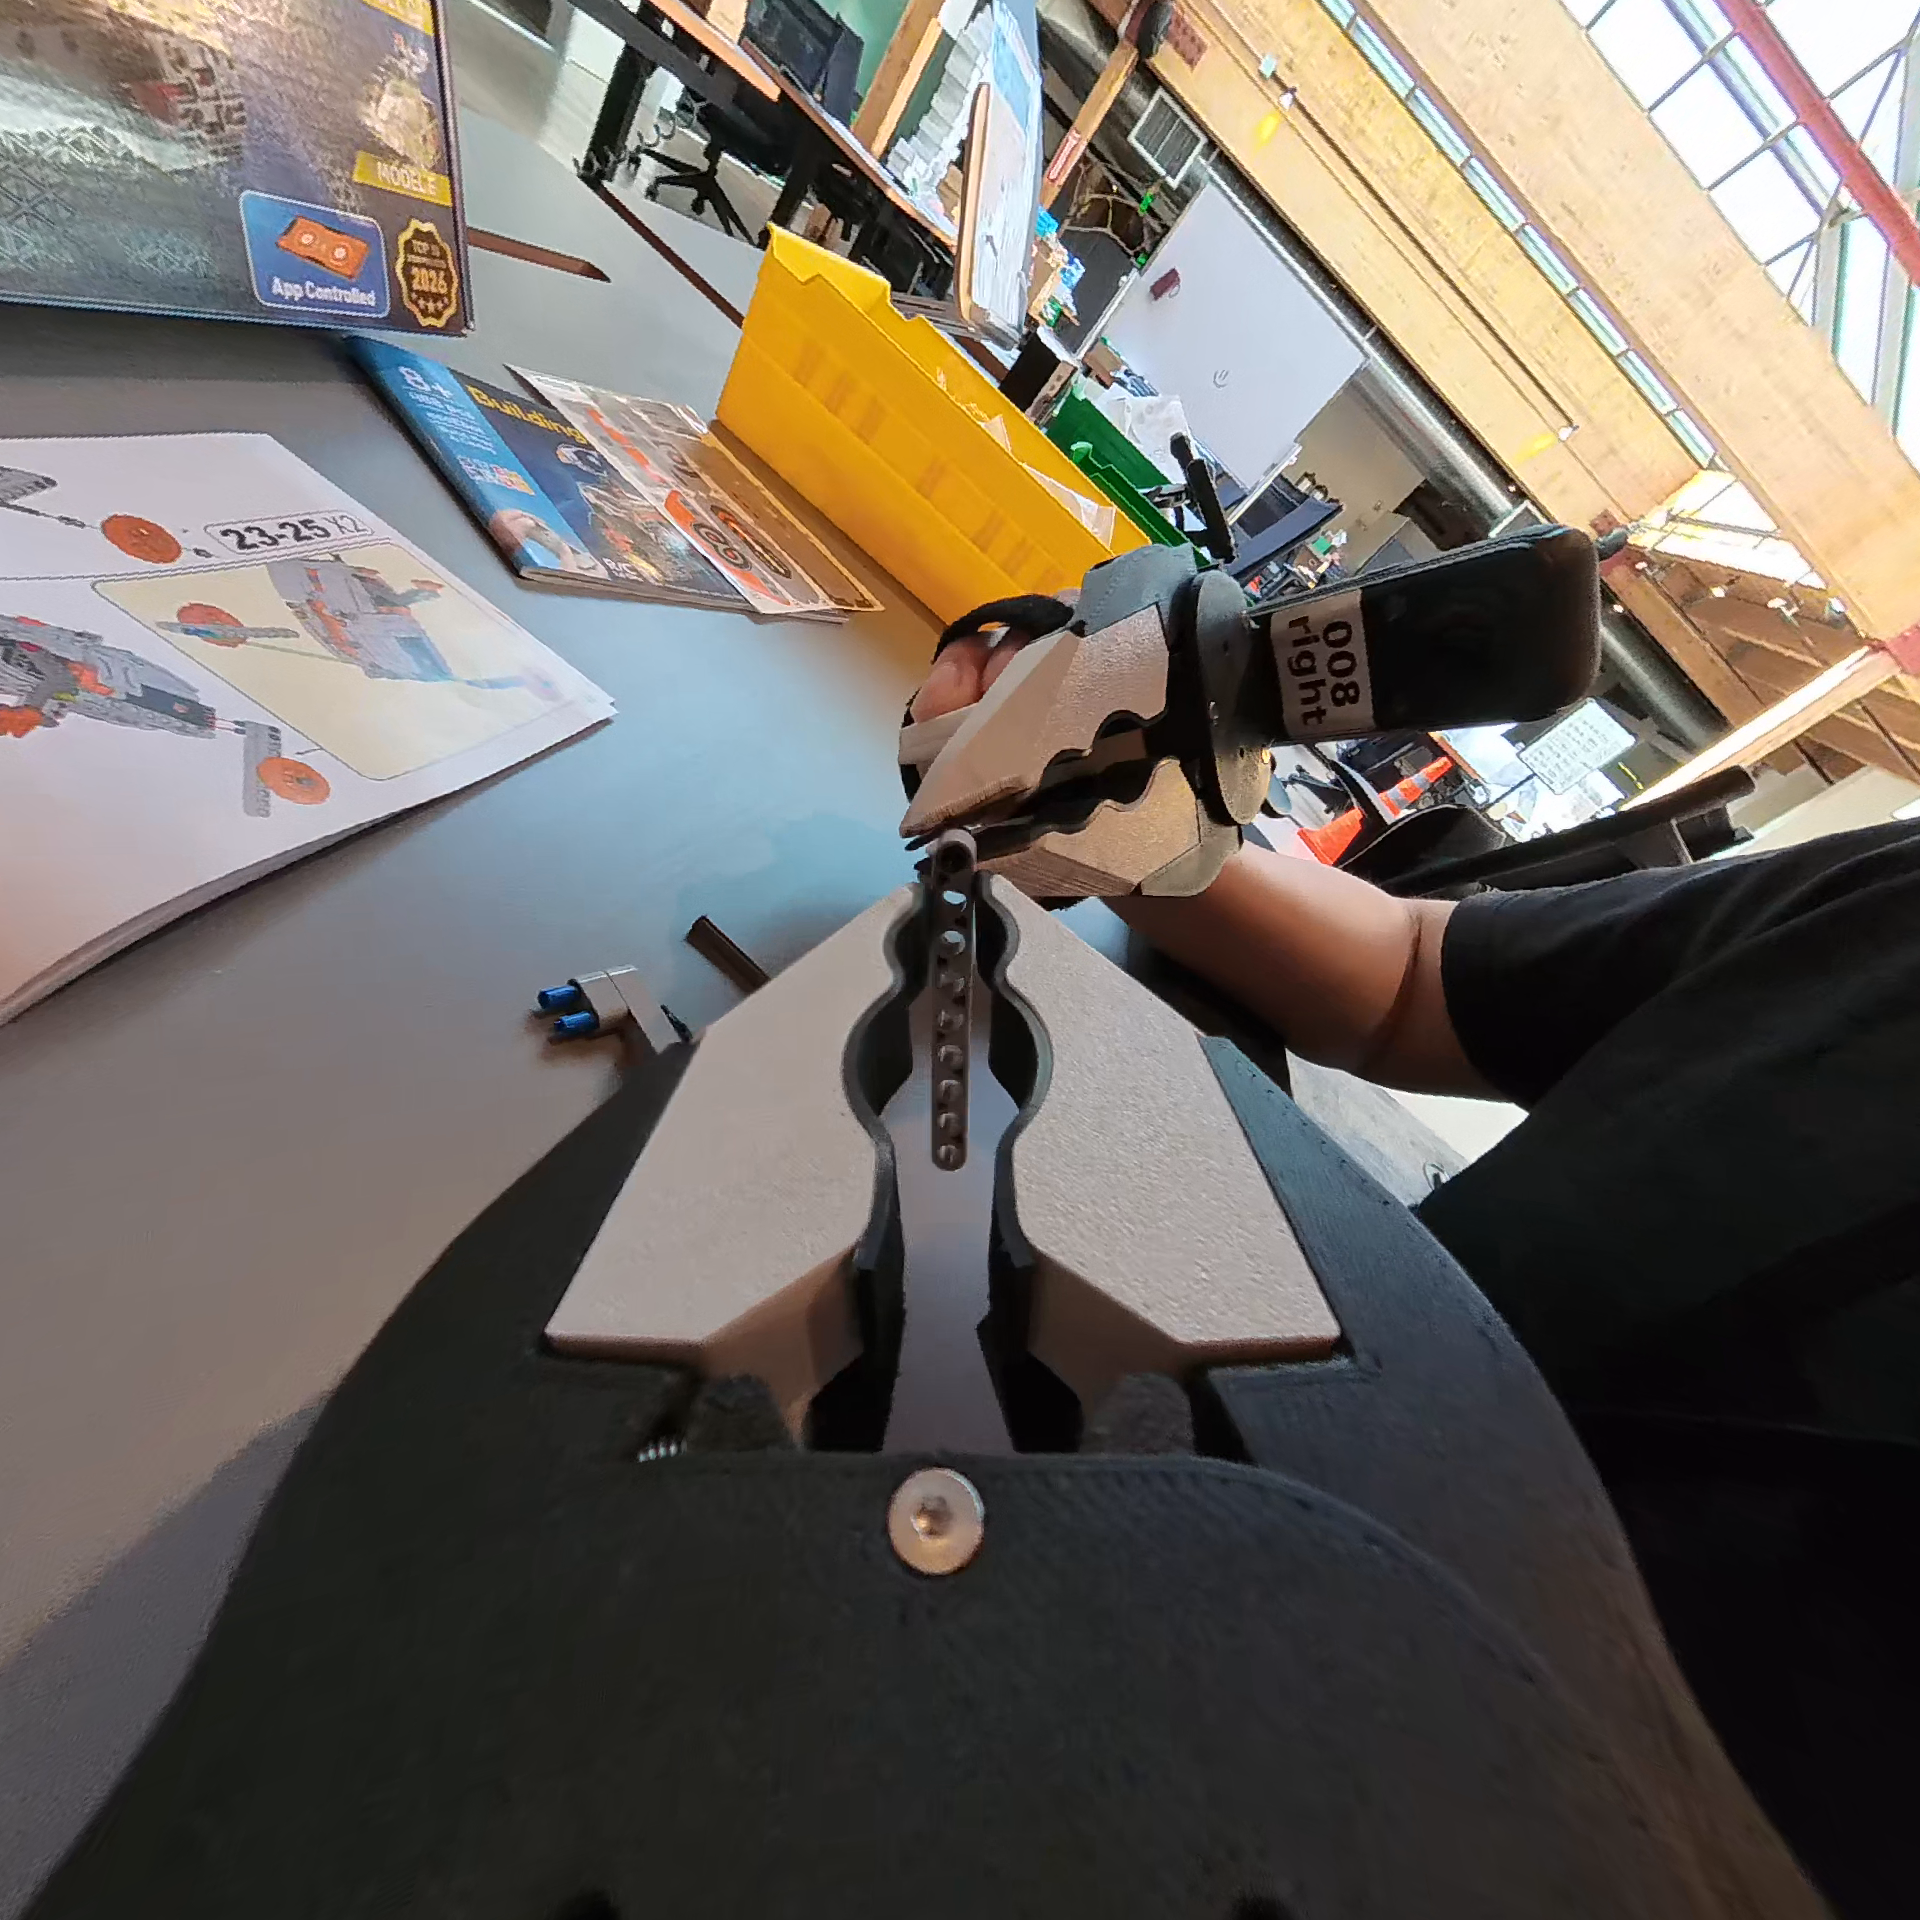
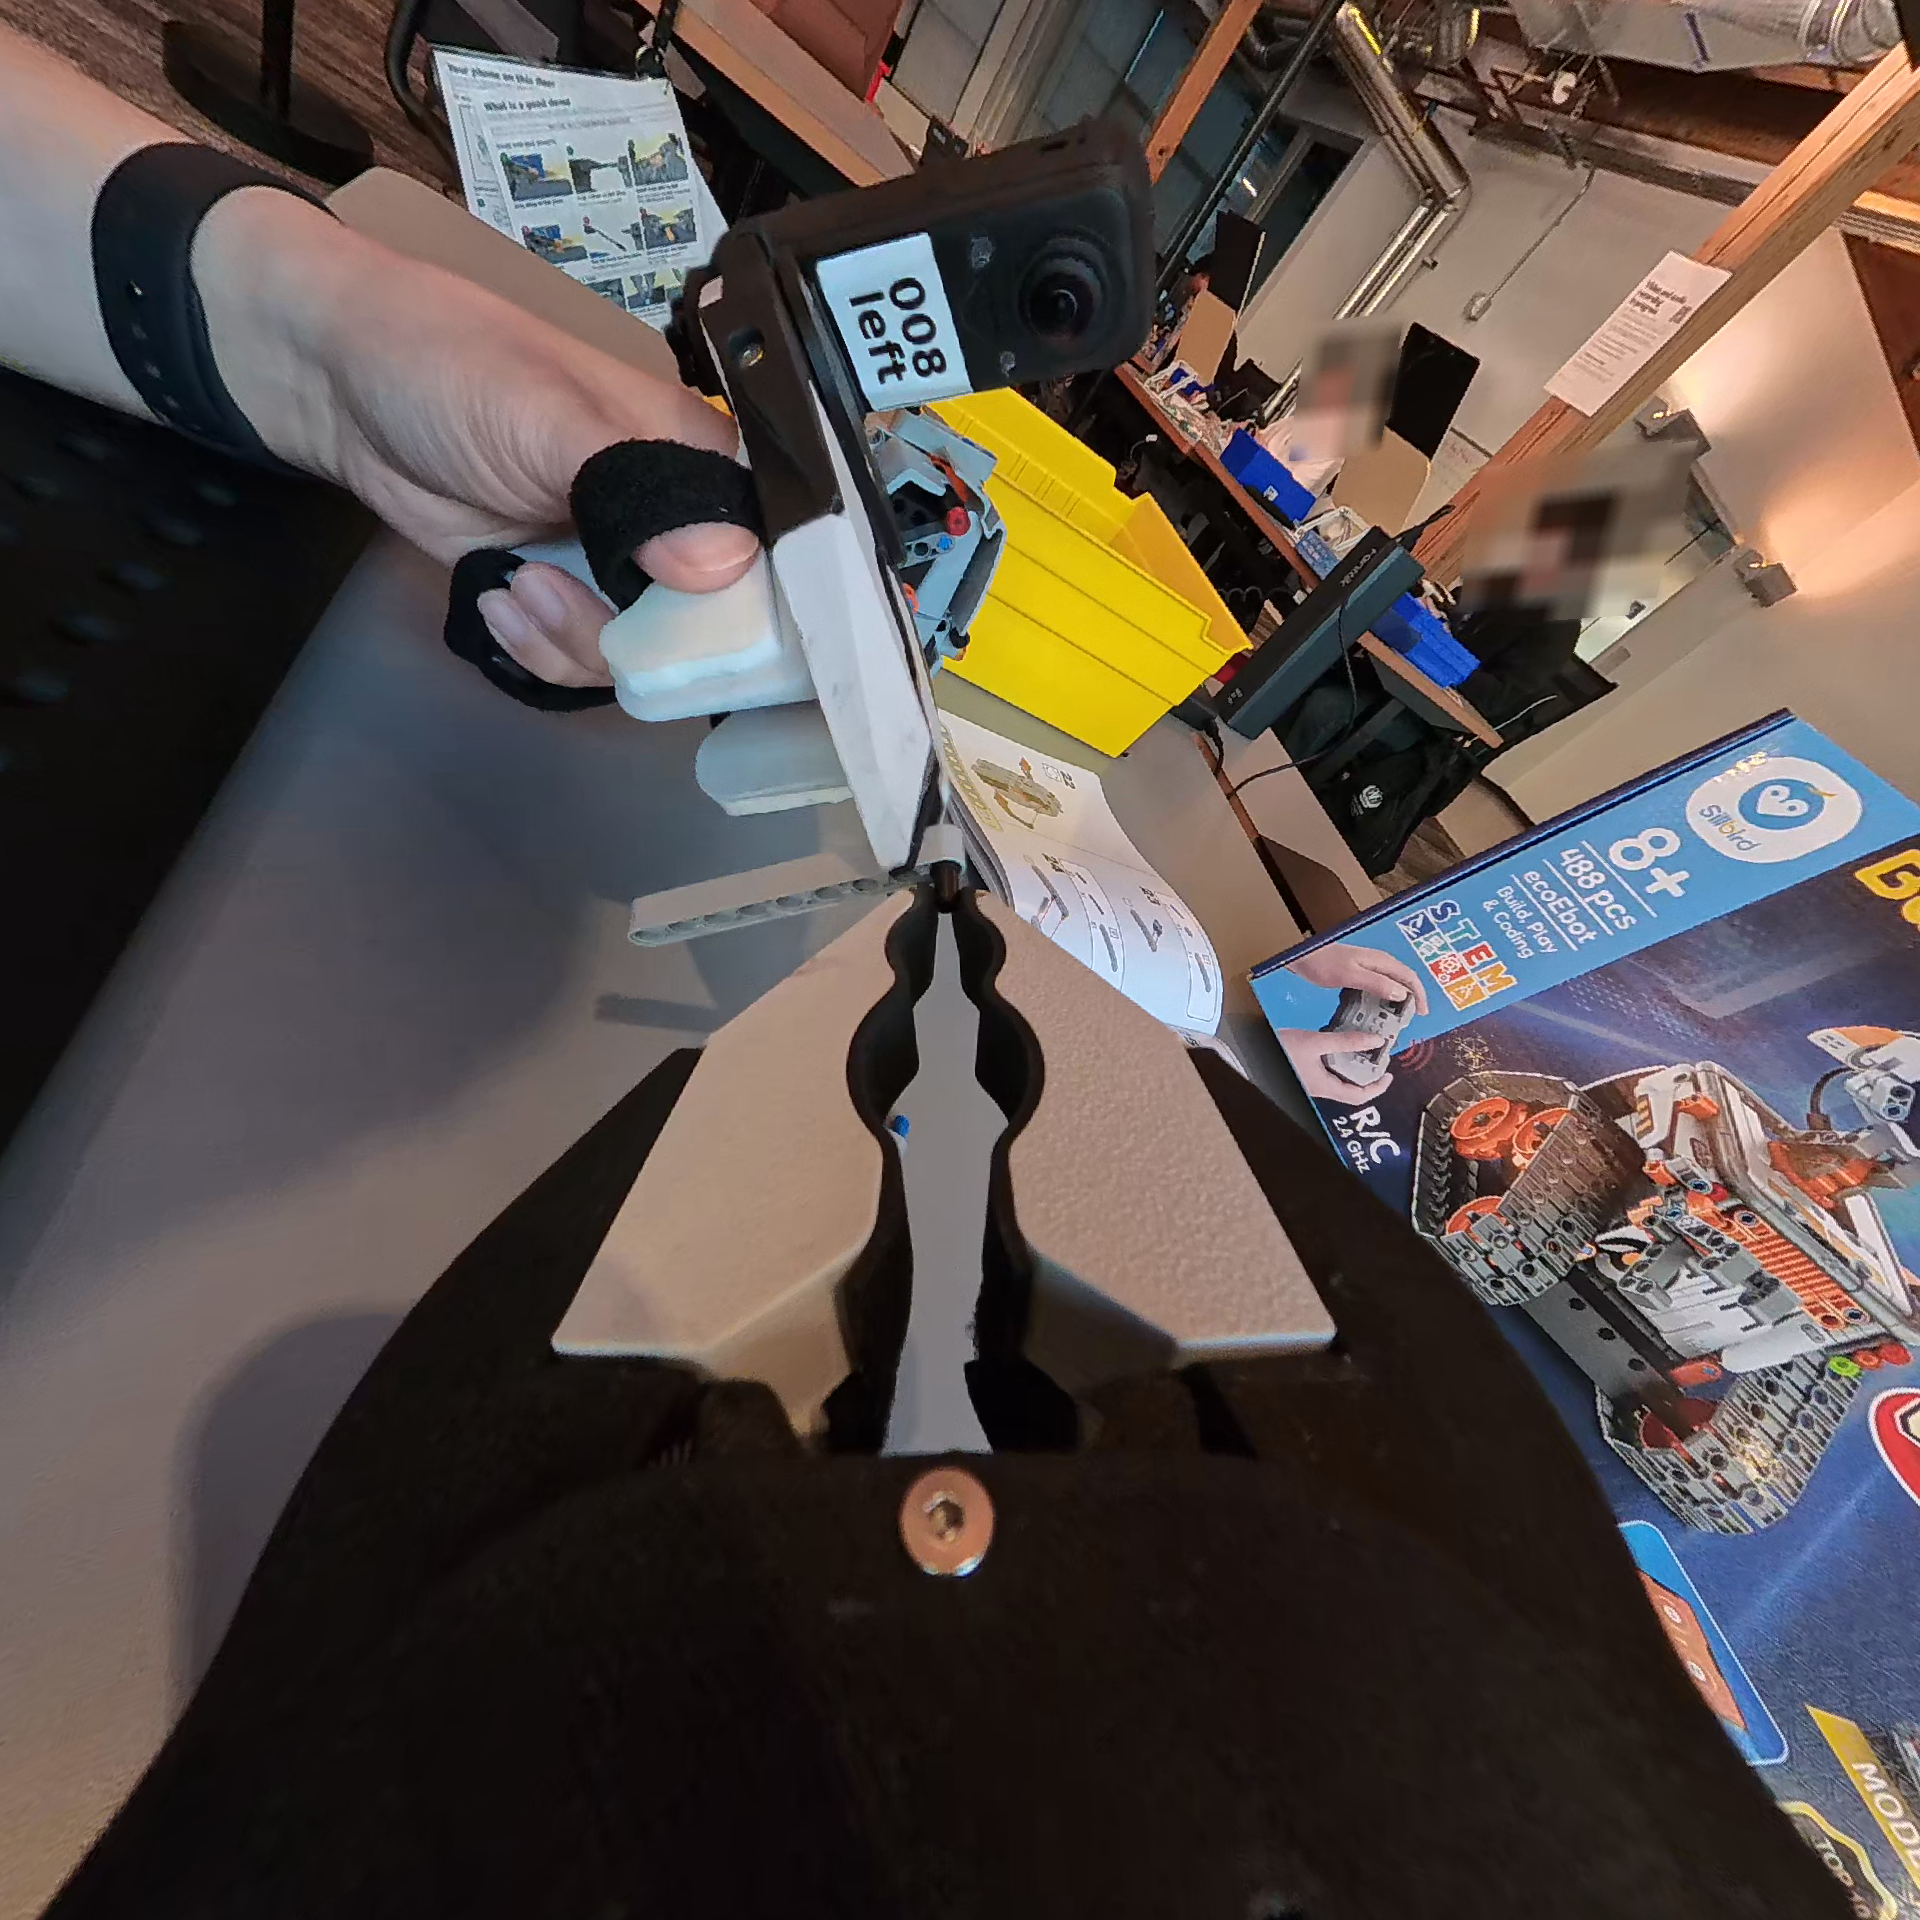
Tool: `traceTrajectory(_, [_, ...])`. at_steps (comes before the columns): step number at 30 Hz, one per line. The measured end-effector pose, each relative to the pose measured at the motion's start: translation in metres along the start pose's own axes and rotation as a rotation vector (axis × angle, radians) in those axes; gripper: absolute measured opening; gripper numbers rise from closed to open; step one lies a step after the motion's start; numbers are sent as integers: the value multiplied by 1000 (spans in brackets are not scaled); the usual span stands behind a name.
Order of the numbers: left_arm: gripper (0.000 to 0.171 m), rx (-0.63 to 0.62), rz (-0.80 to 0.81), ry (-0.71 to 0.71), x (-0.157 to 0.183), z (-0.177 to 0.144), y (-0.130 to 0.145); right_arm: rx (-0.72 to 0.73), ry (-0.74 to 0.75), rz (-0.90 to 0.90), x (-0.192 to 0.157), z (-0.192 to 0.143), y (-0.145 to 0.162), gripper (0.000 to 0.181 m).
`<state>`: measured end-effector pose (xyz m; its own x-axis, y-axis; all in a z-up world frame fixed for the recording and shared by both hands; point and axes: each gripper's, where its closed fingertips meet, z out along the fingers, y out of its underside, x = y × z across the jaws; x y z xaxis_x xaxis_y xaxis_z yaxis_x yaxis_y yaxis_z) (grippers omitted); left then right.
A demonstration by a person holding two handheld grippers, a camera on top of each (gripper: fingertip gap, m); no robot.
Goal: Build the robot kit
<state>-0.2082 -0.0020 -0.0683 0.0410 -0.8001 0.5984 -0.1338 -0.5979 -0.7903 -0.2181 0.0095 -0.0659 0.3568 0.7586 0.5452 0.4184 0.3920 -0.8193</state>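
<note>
My left gripper (image 1: 951,896) is shut on a long grey beam with a row of holes (image 1: 948,997). One end pokes past its fingertips; the rest runs back between the fingers. In the right wrist view the left gripper (image 2: 925,847) holds this beam (image 2: 748,909) level above the grey table. My right gripper (image 2: 943,899) is shut on a small dark pin (image 2: 948,883), which touches the beam's end. In the left wrist view the right gripper (image 1: 928,831) meets the beam's top end, tip to tip with the left gripper.
A small grey piece with blue pins (image 1: 597,1003) and a dark stick (image 1: 727,945) lie on the table (image 1: 312,1195). An open instruction booklet (image 1: 260,675), a blue booklet (image 1: 540,488), a yellow bin (image 1: 904,436) and the kit box (image 2: 1610,1143) surround them. A part-built model (image 2: 940,520) shows behind the left gripper.
</note>
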Motion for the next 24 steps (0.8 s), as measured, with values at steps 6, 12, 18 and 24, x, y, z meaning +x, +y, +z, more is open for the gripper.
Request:
traceTrajectory(6, [5,8,-15,30,4,-1,-2,22,1,14,0,0,-4,2])
traceTrajectory(12, [6,6,-31,45,6,-2,-2,37,7,8,-1,0,-9,2])
traceTrajectory(18, [5,11,-47,81,14,-2,-2,47,25,-29,-2,-4,-15,2])
traceTrajectory(24, [5,15,-60,95,15,-2,-3,51,34,-35,-2,-5,-17,1])
